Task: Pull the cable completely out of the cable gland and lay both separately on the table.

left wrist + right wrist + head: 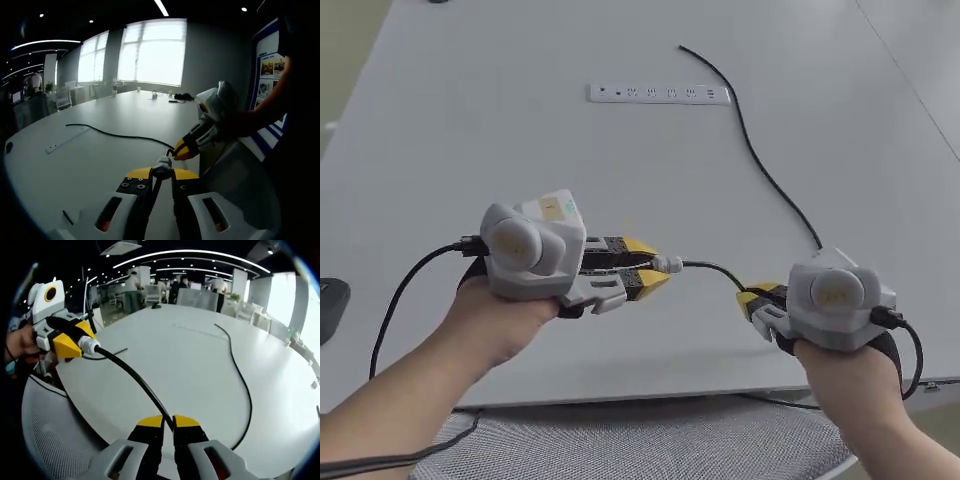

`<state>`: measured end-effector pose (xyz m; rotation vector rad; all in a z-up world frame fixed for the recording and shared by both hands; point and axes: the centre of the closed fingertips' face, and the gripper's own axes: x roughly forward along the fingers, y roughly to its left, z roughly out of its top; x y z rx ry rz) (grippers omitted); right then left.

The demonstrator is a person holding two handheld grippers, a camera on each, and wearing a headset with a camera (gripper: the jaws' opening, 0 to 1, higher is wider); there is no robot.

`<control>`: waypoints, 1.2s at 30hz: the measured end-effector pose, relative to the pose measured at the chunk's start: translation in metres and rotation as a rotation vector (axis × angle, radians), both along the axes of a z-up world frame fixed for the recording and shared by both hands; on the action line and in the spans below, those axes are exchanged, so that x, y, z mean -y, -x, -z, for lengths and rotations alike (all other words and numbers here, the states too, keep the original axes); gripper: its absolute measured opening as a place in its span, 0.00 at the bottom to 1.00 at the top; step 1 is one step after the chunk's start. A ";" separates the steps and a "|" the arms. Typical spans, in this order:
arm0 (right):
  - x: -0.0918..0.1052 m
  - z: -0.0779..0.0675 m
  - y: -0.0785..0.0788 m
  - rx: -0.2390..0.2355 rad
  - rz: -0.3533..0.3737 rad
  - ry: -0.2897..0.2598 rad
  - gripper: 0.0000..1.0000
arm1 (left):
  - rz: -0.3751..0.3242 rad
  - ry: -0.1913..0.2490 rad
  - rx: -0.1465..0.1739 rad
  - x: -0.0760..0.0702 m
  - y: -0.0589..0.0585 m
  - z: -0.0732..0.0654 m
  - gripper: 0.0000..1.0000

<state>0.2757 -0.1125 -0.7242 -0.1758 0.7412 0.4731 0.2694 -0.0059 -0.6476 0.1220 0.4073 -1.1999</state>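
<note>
Cable (132, 376) in closed R gripper (167, 419) jaws, cable gland (162, 164) in closed L gripper (161, 175) jaws, above table (520, 150)

We see a black cable (760, 170) against a pale grey, unpatterned table (520, 150), and a whitish-grey cable gland (667, 264). The left gripper (655, 270) is light grey in the body, black in the middle and bright yellow at the jaw tips, with a cream and pale green label on top; in the left gripper view we also make out orange-red slots in its grey shells. The right gripper (752, 298) wears the same grey, black and yellow. We note a white power strip (660, 94), black leads (395, 300) and a chair (620, 440) of grey mesh, finely woven.
</note>
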 end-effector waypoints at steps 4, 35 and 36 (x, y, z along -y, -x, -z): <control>-0.002 -0.001 0.001 0.008 -0.014 0.009 0.02 | -0.006 0.004 -0.006 -0.002 -0.002 0.001 0.15; -0.070 -0.071 0.000 0.165 -0.375 0.153 0.18 | 0.006 0.005 -0.038 -0.007 -0.007 0.003 0.15; -0.074 -0.071 0.000 0.172 -0.404 0.183 0.18 | 0.007 0.003 -0.038 -0.007 -0.007 0.004 0.15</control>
